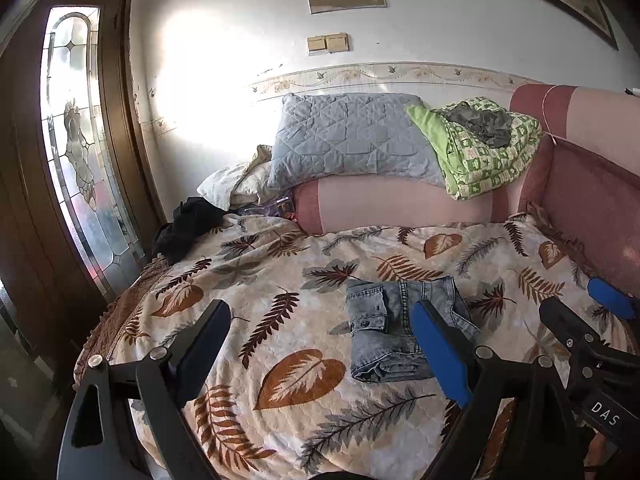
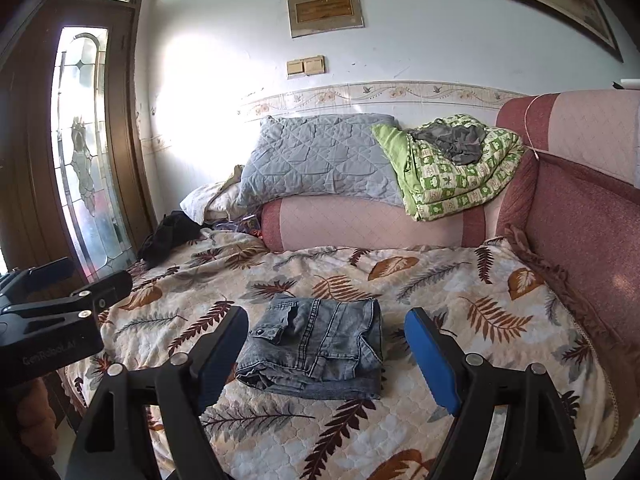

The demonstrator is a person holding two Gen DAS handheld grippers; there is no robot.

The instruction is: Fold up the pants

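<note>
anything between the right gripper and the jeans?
Nothing visible. The right hand-held gripper is open, its fingers straddling the folded jeans from above on the leaf-print blanket. The left hand-held gripper is open, off to the side.

The pants [image 2: 316,350] are grey washed denim, matt and coarse, with metal buttons. They lie on a quilted, soft-looking leaf-print cloth bedspread [image 2: 400,280]. Each claw, left [image 1: 320,356] and right [image 2: 326,356], is matt black plastic with blue pads and shiny metal pins. Far left, the door [image 2: 36,140] is dark glossy wood with textured glass.
</note>
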